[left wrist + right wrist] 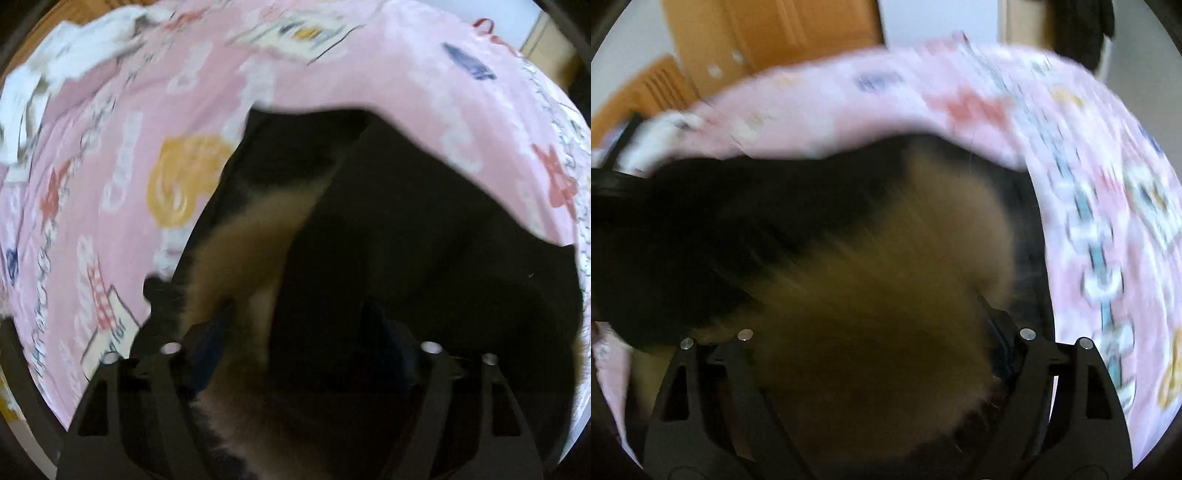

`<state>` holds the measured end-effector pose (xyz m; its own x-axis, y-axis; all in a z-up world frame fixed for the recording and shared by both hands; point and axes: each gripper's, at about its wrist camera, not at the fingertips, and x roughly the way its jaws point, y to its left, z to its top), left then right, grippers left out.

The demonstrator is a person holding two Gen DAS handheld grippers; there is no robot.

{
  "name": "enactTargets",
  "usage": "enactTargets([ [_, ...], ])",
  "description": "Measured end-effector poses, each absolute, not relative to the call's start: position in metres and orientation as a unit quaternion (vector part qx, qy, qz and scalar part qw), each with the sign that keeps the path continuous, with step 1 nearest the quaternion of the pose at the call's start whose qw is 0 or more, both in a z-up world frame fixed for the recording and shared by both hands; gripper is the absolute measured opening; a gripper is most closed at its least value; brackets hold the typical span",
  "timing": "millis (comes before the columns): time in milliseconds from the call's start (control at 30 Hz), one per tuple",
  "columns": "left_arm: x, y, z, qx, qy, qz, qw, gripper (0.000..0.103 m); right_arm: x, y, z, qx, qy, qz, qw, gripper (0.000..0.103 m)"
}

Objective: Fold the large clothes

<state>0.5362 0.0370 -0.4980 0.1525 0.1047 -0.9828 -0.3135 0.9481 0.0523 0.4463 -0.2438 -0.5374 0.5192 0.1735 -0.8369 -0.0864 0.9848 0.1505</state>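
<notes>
A large black garment (pixel 424 229) with a tan fleecy lining (pixel 240 254) fills the lower middle of the left wrist view and lies over a pink patterned bedsheet (pixel 110 184). The cloth covers my left gripper (pixel 299 325); only a blue finger (pixel 212 332) shows, so its state is unclear. In the right wrist view the same garment (pixel 701 229) and its tan lining (pixel 879 295) cover my right gripper (pixel 882 325). One dark finger (pixel 1001 332) shows at the right. Both views are blurred.
The pink sheet (pixel 1089 184) spreads around the garment. White clothes (pixel 55 66) lie at the bed's far left. An orange wooden door (pixel 768 33) and a white wall stand behind the bed. A dark garment (pixel 1082 26) hangs at the top right.
</notes>
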Motion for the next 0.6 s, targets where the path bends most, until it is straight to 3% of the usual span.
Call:
enactTargets([
  [67,0.517,0.045,-0.503,-0.088,0.638,0.130,0.754,0.083,0.437,-0.252,-0.556,0.063,0.487,0.077,0.868,0.080],
  [200,0.480,0.046,-0.504,-0.095,0.629,0.110,0.763,0.083,0.418,-0.253,-0.539,0.072,0.453,0.080,0.885,0.080],
  [333,0.452,0.047,-0.493,-0.127,0.622,0.084,0.768,0.081,0.393,-0.250,-0.485,0.106,0.382,0.107,0.912,0.080],
  [433,0.435,0.040,-0.482,-0.132,0.608,0.068,0.780,0.077,0.375,-0.224,-0.434,0.139,0.321,0.229,0.908,0.080],
  [533,0.420,0.035,-0.476,-0.132,0.604,0.068,0.783,0.076,0.379,-0.178,-0.422,0.142,0.332,0.308,0.880,0.080],
  [600,0.411,0.041,-0.477,-0.147,0.614,0.069,0.773,0.076,0.385,-0.155,-0.446,0.110,0.384,0.290,0.870,0.080],
])
